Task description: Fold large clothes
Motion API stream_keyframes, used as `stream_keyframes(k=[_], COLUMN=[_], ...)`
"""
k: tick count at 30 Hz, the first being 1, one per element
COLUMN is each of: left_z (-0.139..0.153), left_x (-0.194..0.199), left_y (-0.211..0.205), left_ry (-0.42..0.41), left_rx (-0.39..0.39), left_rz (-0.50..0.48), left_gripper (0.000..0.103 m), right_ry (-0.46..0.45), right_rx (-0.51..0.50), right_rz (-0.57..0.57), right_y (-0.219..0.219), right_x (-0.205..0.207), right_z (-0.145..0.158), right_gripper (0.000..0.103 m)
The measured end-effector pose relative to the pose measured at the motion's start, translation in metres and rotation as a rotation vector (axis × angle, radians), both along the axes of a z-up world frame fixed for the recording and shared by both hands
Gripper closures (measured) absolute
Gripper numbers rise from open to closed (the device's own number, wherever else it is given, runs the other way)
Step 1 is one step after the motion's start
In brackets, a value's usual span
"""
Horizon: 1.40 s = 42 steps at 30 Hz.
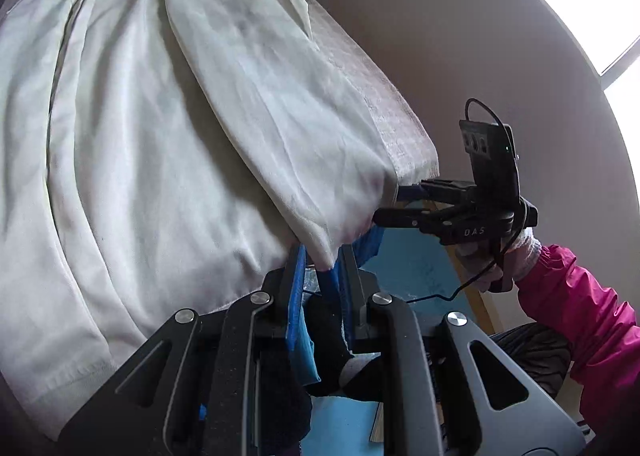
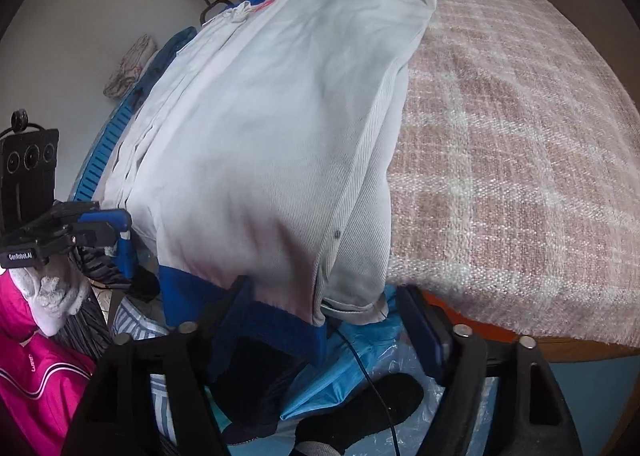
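Left wrist view: the white garment (image 1: 160,127) with blue trim lies spread over a pink woven blanket (image 1: 384,103). The left tool (image 1: 320,268) has its jaws narrowly parted at the garment's near hem corner; whether they pinch it, I cannot tell. To the right, the right tool (image 1: 390,203) sits at the garment's edge.

Right wrist view: the right tool (image 2: 324,312) is wide open around the near hem. The left tool (image 2: 116,232) is at the left edge, its grip unclear.
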<state>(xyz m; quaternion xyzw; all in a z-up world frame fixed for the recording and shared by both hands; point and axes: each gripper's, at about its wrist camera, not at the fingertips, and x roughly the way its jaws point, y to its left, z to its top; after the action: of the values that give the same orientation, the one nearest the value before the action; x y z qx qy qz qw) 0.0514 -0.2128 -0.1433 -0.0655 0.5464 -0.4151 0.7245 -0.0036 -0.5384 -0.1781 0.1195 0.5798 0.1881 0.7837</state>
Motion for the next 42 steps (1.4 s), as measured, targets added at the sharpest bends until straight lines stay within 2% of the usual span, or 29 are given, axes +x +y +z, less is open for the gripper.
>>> stream_keyframes(k=[1, 2, 3, 6, 9, 11, 12, 14, 15, 16, 17, 20, 22, 23, 27, 32, 33, 37, 39, 42], left_z=[0.002, 0.004, 0.006, 0.009, 0.002, -0.011, -0.018, -0.026, -0.026, -0.025, -0.025, -0.024, -0.023, -0.023, -0.024, -0.026, -0.028, -0.026, -0.023, -0.005], left_x=[0.002, 0.006, 0.009, 0.016, 0.015, 0.017, 0.017, 0.016, 0.017, 0.018, 0.018, 0.017, 0.016, 0.017, 0.02, 0.025, 0.025, 0.025, 0.026, 0.032], left_y=[0.0, -0.003, -0.006, -0.015, -0.041, -0.053, -0.058, -0.061, -0.061, -0.061, -0.06, -0.059, -0.059, -0.059, -0.06, -0.062, -0.065, -0.065, -0.065, -0.058], left_ry=[-0.005, -0.019, -0.043, -0.065, -0.089, -0.084, -0.081, -0.093, -0.09, -0.083, -0.074, -0.088, -0.09, -0.086, -0.072, -0.054, -0.053, -0.058, -0.046, -0.045], left_rx=[0.005, 0.014, 0.027, 0.03, 0.039, 0.07, 0.091, 0.099, 0.099, 0.1, 0.1, 0.111, 0.114, 0.114, 0.113, 0.112, 0.112, 0.113, 0.108, 0.035], left_rz=[0.002, 0.0, -0.001, -0.003, -0.023, -0.048, -0.058, -0.049, -0.048, -0.048, -0.046, -0.062, -0.064, -0.063, -0.064, -0.061, -0.059, -0.063, -0.074, -0.027], left_gripper=[0.089, 0.089, 0.089, 0.089, 0.089, 0.089, 0.089, 0.089, 0.089, 0.089, 0.089, 0.089, 0.089, 0.089, 0.089, 0.089, 0.089, 0.089, 0.089, 0.089], right_ry=[0.008, 0.012, 0.01, -0.058, -0.136, -0.148, -0.15, -0.105, -0.085, -0.083, -0.087, -0.087, -0.081, -0.073, -0.045, -0.027, -0.028, -0.017, -0.028, -0.041], right_rx=[0.022, 0.067, 0.119, 0.245, 0.302, 0.297, 0.249, 0.158, 0.156, 0.141, 0.115, 0.052, 0.042, 0.042, 0.088, 0.217, 0.248, 0.313, 0.28, 0.246], right_rz=[-0.023, -0.039, -0.055, -0.089, -0.086, -0.088, -0.093, -0.117, -0.126, -0.137, -0.133, -0.088, -0.058, -0.04, 0.016, 0.072, 0.087, 0.087, 0.062, 0.011], right_y=[-0.005, -0.011, -0.016, -0.026, -0.024, -0.021, -0.019, -0.019, -0.024, -0.029, -0.032, -0.032, -0.029, -0.027, -0.027, -0.024, -0.022, -0.019, -0.017, -0.015], right_x=[-0.001, -0.004, -0.008, -0.023, -0.034, -0.034, -0.036, -0.031, -0.03, -0.031, -0.032, -0.03, -0.027, -0.023, -0.012, -0.004, -0.004, -0.01, -0.014, -0.023], right_z=[0.0, 0.003, 0.008, 0.035, 0.061, 0.064, 0.063, 0.051, 0.045, 0.04, 0.037, 0.028, 0.02, 0.015, -0.006, -0.024, -0.024, -0.014, 0.002, 0.023], right_gripper=[0.069, 0.073, 0.086, 0.102, 0.102, 0.102, 0.101, 0.089, 0.075, 0.069, 0.069, 0.057, 0.036, 0.033, 0.031, 0.032, 0.034, 0.082, 0.086, 0.089])
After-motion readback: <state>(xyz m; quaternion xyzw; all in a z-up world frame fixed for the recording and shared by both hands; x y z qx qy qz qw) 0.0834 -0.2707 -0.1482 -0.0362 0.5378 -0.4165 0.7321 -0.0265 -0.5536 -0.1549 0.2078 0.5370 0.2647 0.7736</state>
